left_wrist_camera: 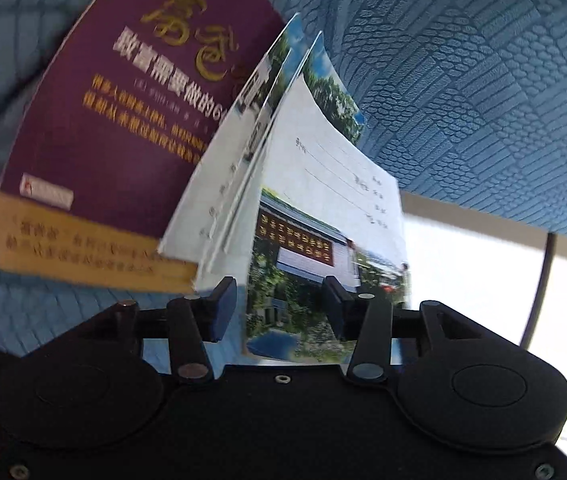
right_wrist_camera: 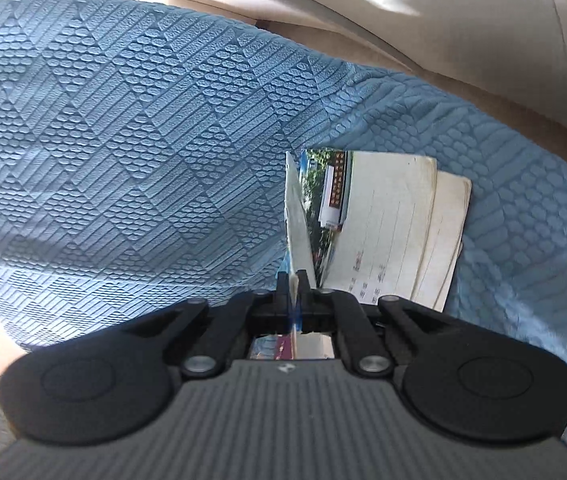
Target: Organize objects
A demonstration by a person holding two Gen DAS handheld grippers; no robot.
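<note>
Over the blue textured cloth (right_wrist_camera: 123,140), the right gripper (right_wrist_camera: 293,280) pinches a thin booklet (right_wrist_camera: 297,216) edge-on, while the left gripper (left_wrist_camera: 279,308) stands released around another photo-covered booklet (left_wrist_camera: 323,208) beside a purple book (left_wrist_camera: 123,120).

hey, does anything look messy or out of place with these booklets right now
Yes. The thin booklets are fanned apart instead of stacked flush, leaning over the purple book on the blue cloth. The right gripper pinches one booklet by its edge, and the left gripper is open around a cover.
</note>
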